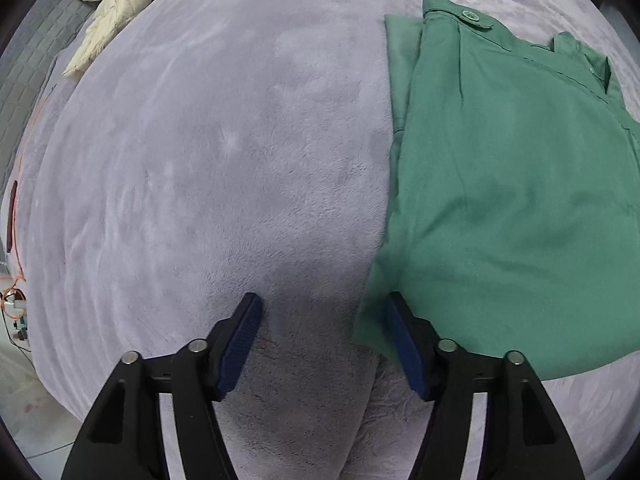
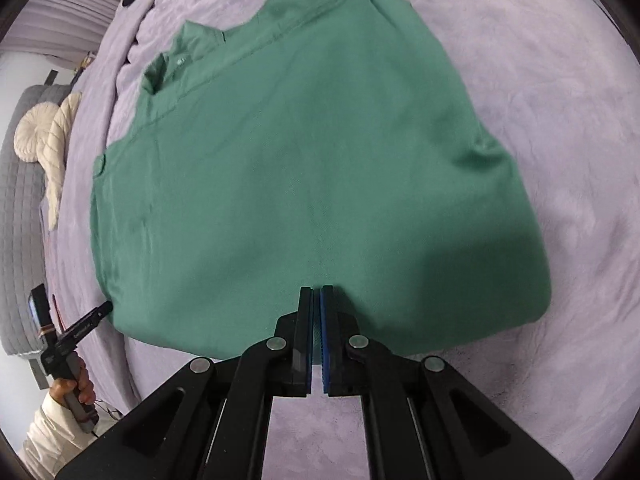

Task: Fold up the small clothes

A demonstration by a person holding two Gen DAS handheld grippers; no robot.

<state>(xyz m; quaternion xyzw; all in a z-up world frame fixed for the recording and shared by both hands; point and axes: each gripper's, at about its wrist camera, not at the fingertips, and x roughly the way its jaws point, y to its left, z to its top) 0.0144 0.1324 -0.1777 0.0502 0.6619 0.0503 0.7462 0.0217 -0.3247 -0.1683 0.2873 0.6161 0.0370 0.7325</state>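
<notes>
— We see a green shirt [image 2: 312,168] of smooth, matt woven cloth, its buttons glossy plastic.
— Beneath it we find a lilac blanket [image 1: 208,152], plush and fuzzy. On the left gripper [image 1: 322,312] we note matt black plastic, ribbed blue pads [image 1: 240,340], shiny metal pins.

A lilac plush blanket [image 1: 200,168] covers the bed ahead of the jaws. Far left lie a cream quilted jacket [image 1: 116,4] and grey quilted bedding [image 2: 20,240]; pale floor [image 1: 28,412] lies lower left.
</notes>
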